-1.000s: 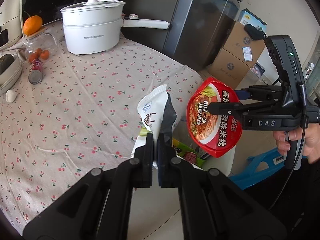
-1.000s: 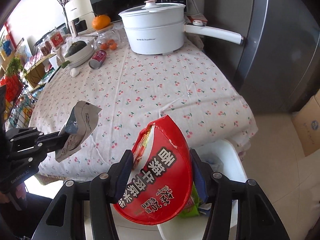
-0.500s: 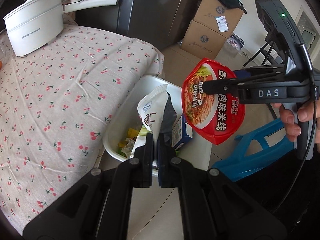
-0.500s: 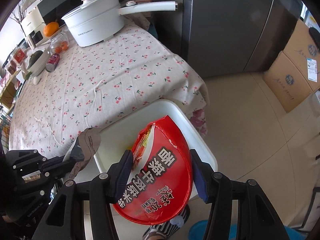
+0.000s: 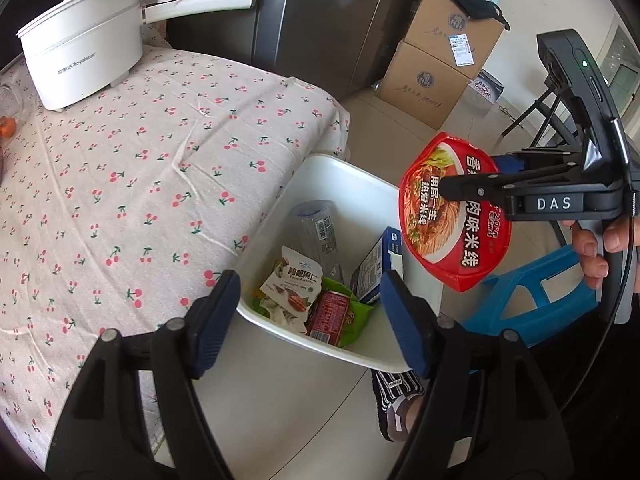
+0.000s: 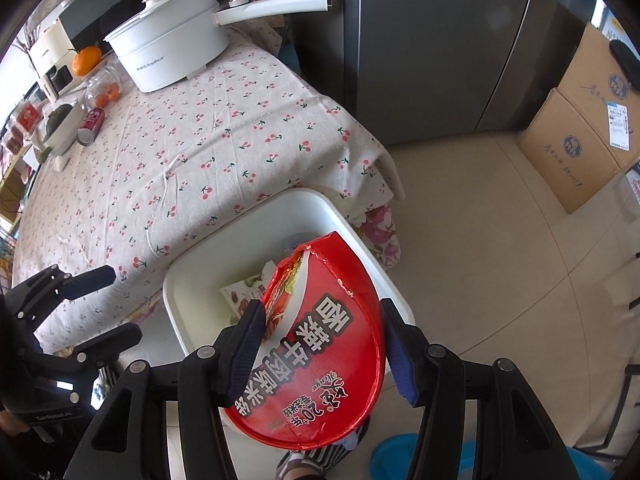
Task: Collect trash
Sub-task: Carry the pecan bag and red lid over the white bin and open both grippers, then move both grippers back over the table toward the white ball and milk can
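Noodle lid [image 6: 320, 344], red, stands on edge, pinched in the right tongs [image 6: 324, 348] directly above the white bin [image 5: 344, 176]. Left tongs [image 5: 310, 314], spread and empty, have just been opening over the wrappers [image 5: 292, 284] inside.

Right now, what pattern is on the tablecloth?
Small red cherries on a pale tablecloth; the left wrist view shows it best.

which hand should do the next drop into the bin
Right. Its tongs grip the red noodle bowl lid above the white bin. The left tongs have just opened and hold nothing.
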`<state>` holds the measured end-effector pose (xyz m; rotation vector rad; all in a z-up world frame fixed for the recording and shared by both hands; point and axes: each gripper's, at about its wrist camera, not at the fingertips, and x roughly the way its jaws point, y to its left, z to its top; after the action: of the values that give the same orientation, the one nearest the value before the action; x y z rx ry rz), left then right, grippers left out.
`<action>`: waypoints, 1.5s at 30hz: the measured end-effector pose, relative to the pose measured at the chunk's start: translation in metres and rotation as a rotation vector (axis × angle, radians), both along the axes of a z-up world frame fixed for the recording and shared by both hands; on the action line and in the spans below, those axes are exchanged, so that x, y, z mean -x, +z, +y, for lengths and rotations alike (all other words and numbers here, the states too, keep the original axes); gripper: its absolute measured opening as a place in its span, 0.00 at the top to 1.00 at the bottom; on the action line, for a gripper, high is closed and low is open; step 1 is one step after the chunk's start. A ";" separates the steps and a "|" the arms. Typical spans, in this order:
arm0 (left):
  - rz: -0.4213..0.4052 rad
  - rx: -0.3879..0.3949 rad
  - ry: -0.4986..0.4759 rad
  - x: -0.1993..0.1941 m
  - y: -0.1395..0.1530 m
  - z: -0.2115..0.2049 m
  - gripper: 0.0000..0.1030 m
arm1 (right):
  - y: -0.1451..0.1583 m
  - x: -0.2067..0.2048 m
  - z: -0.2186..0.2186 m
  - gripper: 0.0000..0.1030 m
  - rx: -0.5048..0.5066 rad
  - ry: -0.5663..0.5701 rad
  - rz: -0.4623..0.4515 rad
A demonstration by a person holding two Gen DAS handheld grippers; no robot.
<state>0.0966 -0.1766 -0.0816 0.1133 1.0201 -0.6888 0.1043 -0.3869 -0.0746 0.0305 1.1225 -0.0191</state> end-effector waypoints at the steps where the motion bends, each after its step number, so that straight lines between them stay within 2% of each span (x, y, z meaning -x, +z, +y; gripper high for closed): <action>1: -0.003 -0.008 0.011 0.000 0.001 0.004 0.22 | 0.000 0.000 0.001 0.43 0.000 0.003 0.002; 2: -0.006 -0.018 0.024 0.001 0.003 0.009 0.20 | -0.001 -0.001 0.003 0.43 0.000 0.006 0.003; 4: -0.008 -0.042 0.051 0.001 0.005 0.017 0.16 | -0.003 -0.003 0.007 0.55 -0.001 0.018 0.010; 5: -0.013 -0.055 0.064 0.002 0.006 0.022 0.11 | -0.005 -0.004 0.009 0.59 -0.005 0.025 0.020; 6: -0.024 -0.063 0.078 0.003 0.007 0.027 0.05 | -0.006 -0.006 0.011 0.59 -0.007 0.027 0.027; 8: -0.042 -0.077 0.103 0.004 0.009 0.038 0.01 | -0.012 -0.009 0.016 0.61 0.002 0.039 0.042; 10: -0.047 -0.079 0.123 0.004 0.010 0.048 0.01 | -0.018 -0.013 0.021 0.67 0.017 0.051 0.062; 17: -0.076 -0.090 0.208 0.005 0.014 0.081 0.01 | -0.018 -0.020 0.039 0.67 0.005 0.069 0.065; 19: -0.075 -0.089 0.233 0.003 0.014 0.093 0.01 | -0.016 -0.022 0.043 0.66 -0.008 0.068 0.062; 23: -0.077 -0.081 0.286 0.002 0.016 0.114 0.01 | -0.014 -0.027 0.051 0.48 -0.025 0.055 0.052; 27: -0.077 -0.075 0.340 0.001 0.016 0.136 0.01 | -0.012 -0.033 0.057 0.36 -0.040 0.036 0.042; 37: -0.066 -0.037 0.501 -0.003 0.016 0.195 0.01 | -0.002 -0.048 0.093 0.27 -0.037 0.047 0.015; 41: -0.065 -0.023 0.558 -0.004 0.019 0.222 0.01 | 0.003 -0.053 0.114 0.20 -0.031 0.054 -0.018; 45: -0.087 -0.044 0.610 -0.008 0.021 0.252 0.01 | 0.008 -0.060 0.142 0.19 0.006 0.090 -0.063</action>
<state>0.1049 0.0755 -0.0611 -0.1272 0.9200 -0.1048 0.1641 -0.2446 -0.0662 -0.0248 1.0599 0.0584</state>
